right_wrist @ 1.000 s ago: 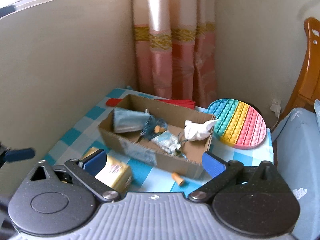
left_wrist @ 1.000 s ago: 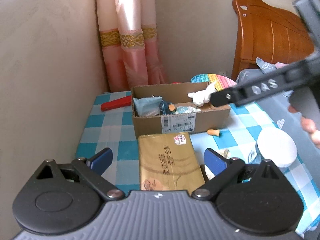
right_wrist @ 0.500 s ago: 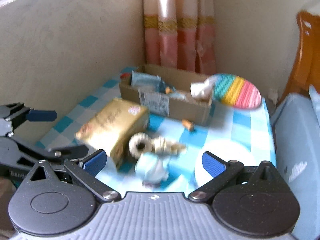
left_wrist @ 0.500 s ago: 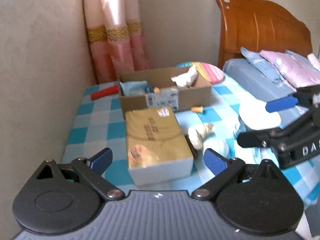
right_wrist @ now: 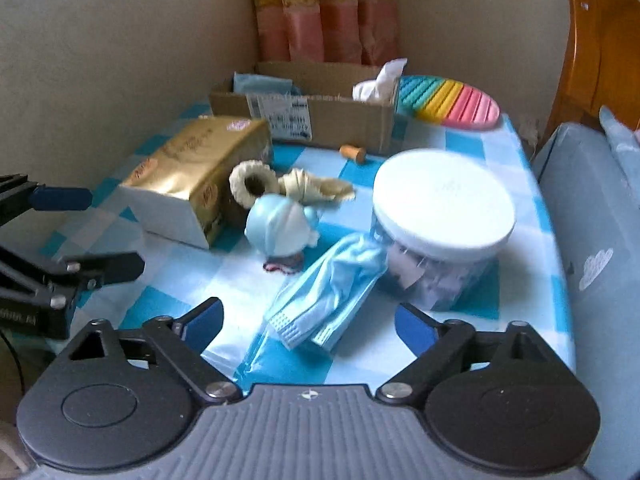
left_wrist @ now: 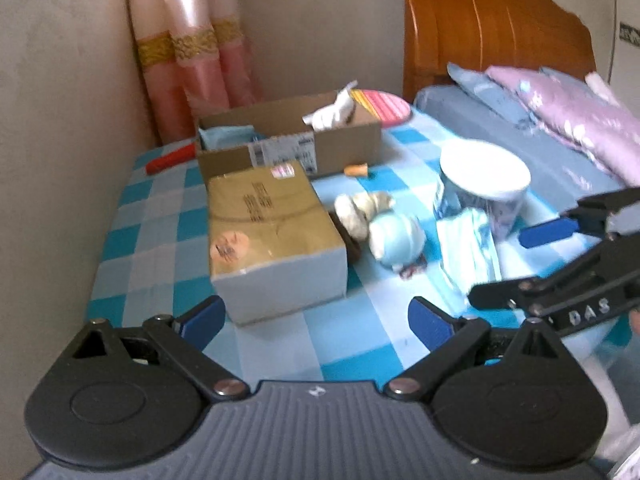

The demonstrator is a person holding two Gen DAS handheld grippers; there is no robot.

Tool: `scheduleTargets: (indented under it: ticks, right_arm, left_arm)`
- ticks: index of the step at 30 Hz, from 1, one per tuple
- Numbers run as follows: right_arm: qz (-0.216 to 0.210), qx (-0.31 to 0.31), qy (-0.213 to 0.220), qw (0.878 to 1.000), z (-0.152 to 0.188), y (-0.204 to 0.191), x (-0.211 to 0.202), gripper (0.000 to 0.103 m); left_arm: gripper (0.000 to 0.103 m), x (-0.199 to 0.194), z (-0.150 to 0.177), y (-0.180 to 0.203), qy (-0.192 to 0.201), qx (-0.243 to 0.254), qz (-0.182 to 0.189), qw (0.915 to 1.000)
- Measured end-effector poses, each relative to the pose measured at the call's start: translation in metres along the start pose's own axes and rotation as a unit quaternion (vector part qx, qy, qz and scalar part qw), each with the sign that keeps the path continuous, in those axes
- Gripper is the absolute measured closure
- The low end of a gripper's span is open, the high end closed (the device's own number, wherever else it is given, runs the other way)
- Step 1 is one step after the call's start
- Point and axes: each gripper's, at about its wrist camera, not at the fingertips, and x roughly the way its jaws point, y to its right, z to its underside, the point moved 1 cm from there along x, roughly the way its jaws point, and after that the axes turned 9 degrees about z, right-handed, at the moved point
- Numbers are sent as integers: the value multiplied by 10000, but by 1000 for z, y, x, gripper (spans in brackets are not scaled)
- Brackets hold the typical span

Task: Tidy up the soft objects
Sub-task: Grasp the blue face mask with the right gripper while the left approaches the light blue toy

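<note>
DONE: brown cardboard box (right_wrist: 320, 120) holds some soft items | LEFT: pale-blue pleated face masks (right_wrist: 320, 300) and round blue plush toy (right_wrist: 280, 230) lie on your checked counter (right_wrist: 480, 340) | FINGERS: left gripper (left_wrist: 316, 320) wide open, empty; right gripper (right_wrist: 308, 320) closing around the masks, not yet gripping

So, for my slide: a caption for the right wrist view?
Right gripper, jaws closing but empty, over blue face masks beside a white-lidded jar.

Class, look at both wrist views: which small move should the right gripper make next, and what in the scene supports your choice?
Probably ease the right gripper forward and down over the pack of blue face masks. The pack lies loose on the checked cloth directly ahead of its fingers, not yet between them, while the jaws are closing slightly though still wide. The cardboard box already holds other soft things.
</note>
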Motion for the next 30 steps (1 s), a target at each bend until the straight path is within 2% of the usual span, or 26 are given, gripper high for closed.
scheduleTargets:
  ticks: [6,11,16,18,24,30]
  right_arm:
    - [-34,81,-38,10000,-1,-2,19,13]
    - [45,233,-150,9996,-6,1,32,20]
    - [291,225,-222,9991,-8,-1,37,35]
    - [342,231,-235,9989,-9,-1,36,47]
    - [304,186,-248,9991,-5,-1,32,70]
    - [95,175,-318,9993,2,4,24,72]
  left_arm:
    - [5,3,9,5,-81,188,-25,9998]
    - [5,2,13,1,-54,168,61,9998]
    - [5,3,14,-1,-53,137,198,9997]
    - [5,4,15,0,-53,150,240,9996]
    - [5,6,15,4,-85,195,306,9993]
    - [5,6,12,13,-64,324,336,9989]
